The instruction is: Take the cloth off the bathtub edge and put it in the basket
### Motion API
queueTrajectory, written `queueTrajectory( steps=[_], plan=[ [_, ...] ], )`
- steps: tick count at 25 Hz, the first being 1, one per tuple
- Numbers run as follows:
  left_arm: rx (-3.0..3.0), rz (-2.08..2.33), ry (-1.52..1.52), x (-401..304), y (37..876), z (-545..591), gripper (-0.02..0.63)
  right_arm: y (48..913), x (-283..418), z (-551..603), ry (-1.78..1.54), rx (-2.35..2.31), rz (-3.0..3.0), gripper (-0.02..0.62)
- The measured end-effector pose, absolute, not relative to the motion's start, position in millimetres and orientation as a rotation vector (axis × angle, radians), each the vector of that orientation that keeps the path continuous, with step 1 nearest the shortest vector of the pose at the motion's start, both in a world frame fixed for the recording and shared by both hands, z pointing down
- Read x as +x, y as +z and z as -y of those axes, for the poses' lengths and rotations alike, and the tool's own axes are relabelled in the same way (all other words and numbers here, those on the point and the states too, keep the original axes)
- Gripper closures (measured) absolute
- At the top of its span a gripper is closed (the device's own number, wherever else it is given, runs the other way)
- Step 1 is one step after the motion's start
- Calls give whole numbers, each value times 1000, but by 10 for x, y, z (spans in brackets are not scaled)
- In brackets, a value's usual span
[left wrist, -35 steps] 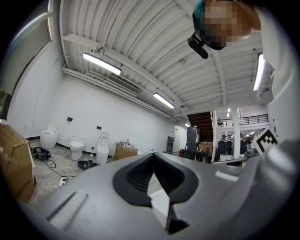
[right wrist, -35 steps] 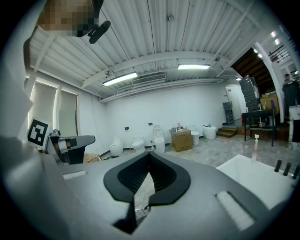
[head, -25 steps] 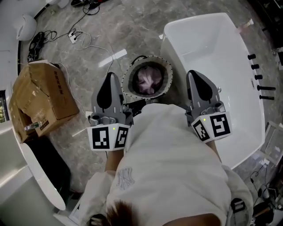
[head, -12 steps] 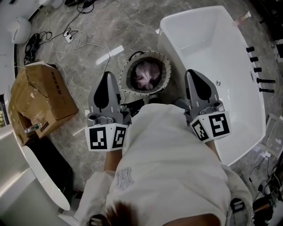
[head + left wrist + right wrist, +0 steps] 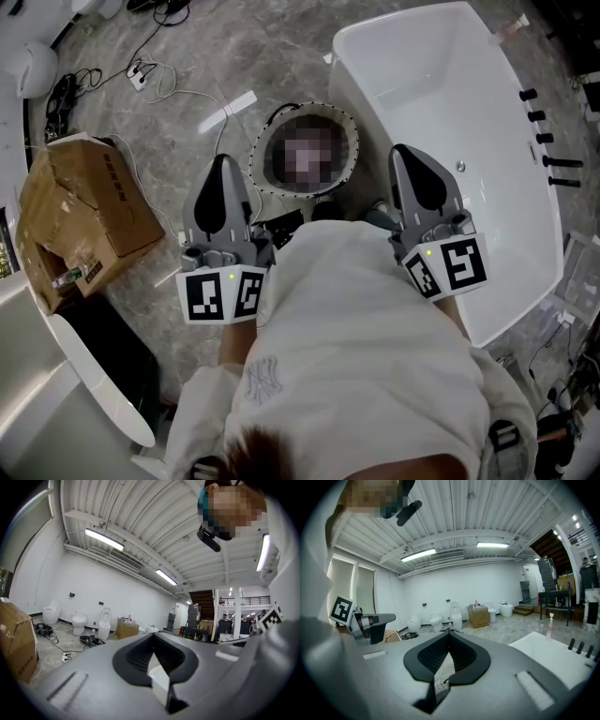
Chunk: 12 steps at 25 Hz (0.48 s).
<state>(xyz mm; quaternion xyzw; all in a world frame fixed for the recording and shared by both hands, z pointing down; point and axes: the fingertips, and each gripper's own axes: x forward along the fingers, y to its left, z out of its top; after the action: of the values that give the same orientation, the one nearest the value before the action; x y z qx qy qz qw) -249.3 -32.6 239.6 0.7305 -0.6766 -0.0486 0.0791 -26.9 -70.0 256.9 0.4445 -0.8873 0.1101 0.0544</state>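
Observation:
The round wicker basket (image 5: 260, 150) stands on the floor beside the white bathtub (image 5: 354, 98); what lies inside it does not show clearly. No cloth hangs on the visible tub edge. My left gripper (image 5: 222, 159) is held level near the person's body, short of the basket, shut and empty. My right gripper (image 5: 401, 152) hovers over the tub's near rim, also shut with nothing in it. In the left gripper view the left gripper (image 5: 153, 636) has its tips together, and the right gripper (image 5: 449, 633) looks the same in the right gripper view.
A brown cardboard box (image 5: 80, 211) sits at the left, with cables and a power strip (image 5: 141, 75) on the marble floor behind it. Black taps (image 5: 544, 141) line the tub's far side. A white fixture (image 5: 94, 394) curves along the lower left. Toilets (image 5: 77, 620) stand by the far wall.
Basket and tub have slid slightly up and left in the head view. Both grippers keep their place by the body and stay shut.

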Motion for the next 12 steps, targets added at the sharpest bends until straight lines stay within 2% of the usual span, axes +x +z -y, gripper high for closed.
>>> queueTrajectory(
  steps=[12],
  plan=[
    [2184, 2024, -150, -2507, 2407, 347, 557, 2551, -248, 713, 322, 1366, 2687, 597]
  ],
)
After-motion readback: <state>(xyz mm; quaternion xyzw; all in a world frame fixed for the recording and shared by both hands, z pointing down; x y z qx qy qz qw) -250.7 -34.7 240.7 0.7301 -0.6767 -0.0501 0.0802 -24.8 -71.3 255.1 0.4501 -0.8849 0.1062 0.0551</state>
